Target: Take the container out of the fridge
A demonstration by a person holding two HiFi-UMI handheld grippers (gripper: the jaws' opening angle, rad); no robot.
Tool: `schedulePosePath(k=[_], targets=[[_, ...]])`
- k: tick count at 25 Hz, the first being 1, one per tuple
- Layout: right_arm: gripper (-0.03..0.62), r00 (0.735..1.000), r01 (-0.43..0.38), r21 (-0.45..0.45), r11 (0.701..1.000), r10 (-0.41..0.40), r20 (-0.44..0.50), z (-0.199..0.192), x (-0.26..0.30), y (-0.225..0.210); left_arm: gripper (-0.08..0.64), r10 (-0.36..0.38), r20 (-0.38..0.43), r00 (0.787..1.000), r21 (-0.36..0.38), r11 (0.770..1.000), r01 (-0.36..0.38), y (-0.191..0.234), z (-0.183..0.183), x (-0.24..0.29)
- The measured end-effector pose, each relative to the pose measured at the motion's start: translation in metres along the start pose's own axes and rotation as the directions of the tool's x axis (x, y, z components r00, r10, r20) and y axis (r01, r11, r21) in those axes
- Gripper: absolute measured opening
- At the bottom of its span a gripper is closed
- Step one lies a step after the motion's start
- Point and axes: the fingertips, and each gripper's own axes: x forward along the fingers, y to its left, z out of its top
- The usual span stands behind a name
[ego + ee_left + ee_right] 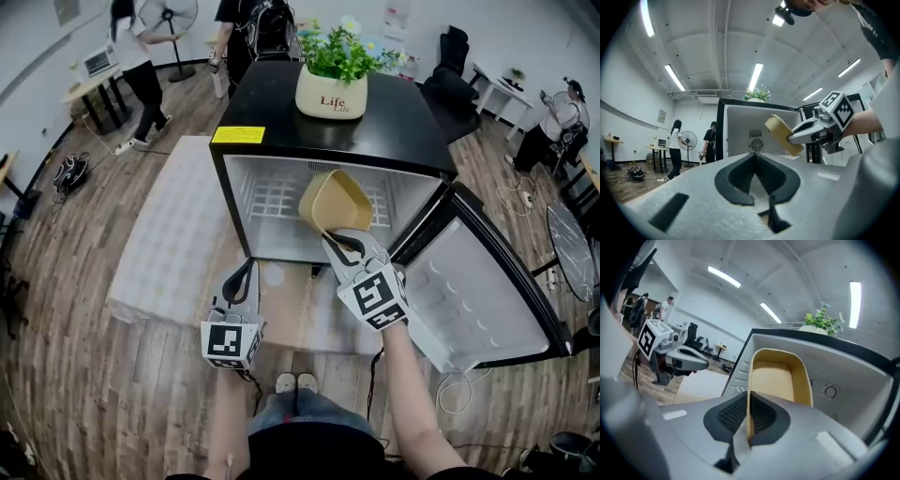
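Head view first: what fills the middle?

It shows a small black fridge [398,131] on a wood floor [84,375], seen from above. Its door [478,291] is swung wide open to the right. A potted plant [331,92] sits on top of the fridge.

Where is the container [335,202]?

It is a tan, open-topped tub, held up at the mouth of the fridge with the white wire shelf [272,197] behind it. It is tilted, with its hollow side turned toward the camera, and it is clear of the fridge's floor. Whether it is fully outside the compartment cannot be told.

What holds it?

The right gripper [337,242] holds it. In the right gripper view the jaws are clenched on the tub's thin wall at its near edge, with one pad inside and one outside.

And the left gripper [248,267]?

It hangs lower, left of the right one and just in front of the fridge's bottom edge, touching nothing. In the left gripper view its dark pads meet with nothing between them.

Anything else around?

A pale mat [169,234] lies on the floor to the left of the fridge. Two people [136,56] stand at the far end of the room near a fan [173,14].
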Motion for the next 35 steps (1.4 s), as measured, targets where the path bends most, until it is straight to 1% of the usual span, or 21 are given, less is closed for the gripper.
schedulePosePath(k=[3, 6, 10, 13, 19, 27, 35], targets=[[0.02, 0.992, 0.02, 0.149, 0.989, -0.038, 0.123, 0.011, -0.023, -0.003, 0.005, -0.003, 0.009, 1.0, 0.007, 1.0, 0.003, -0.001, 0.006, -0.002], [0.02, 0.97, 0.03, 0.268, 0.963, -0.094, 0.226, 0.017, -0.049, -0.006, 0.005, -0.004, 0.018, 1.0, 0.013, 1.0, 0.004, -0.002, 0.011, -0.004], [0.02, 0.939, 0.029, 0.359, 0.933, -0.148, 0.31, 0.018, -0.077, -0.006, 0.005, -0.004, 0.028, 1.0, 0.022, 1.0, 0.003, -0.004, 0.018, -0.005], [0.018, 0.918, 0.036, 0.42, 0.907, -0.195, 0.344, 0.012, -0.094, -0.007, 0.005, -0.006, 0.033, 0.999, 0.029, 1.0, 0.005, -0.006, 0.021, -0.005], [0.018, 0.882, 0.061, 0.502, 0.862, -0.282, 0.377, -0.008, -0.123, -0.007, 0.005, -0.011, 0.046, 0.999, 0.036, 0.999, 0.01, -0.011, 0.027, -0.006], [0.017, 0.85, 0.043, 0.565, 0.824, -0.328, 0.413, -0.025, -0.141, -0.006, 0.005, -0.009, 0.055, 0.998, 0.053, 0.999, 0.006, -0.012, 0.033, -0.009], [0.015, 0.837, 0.044, 0.582, 0.812, -0.348, 0.423, -0.034, -0.15, -0.013, 0.005, -0.004, 0.05, 0.999, 0.053, 0.999, 0.001, -0.009, 0.031, -0.007]])
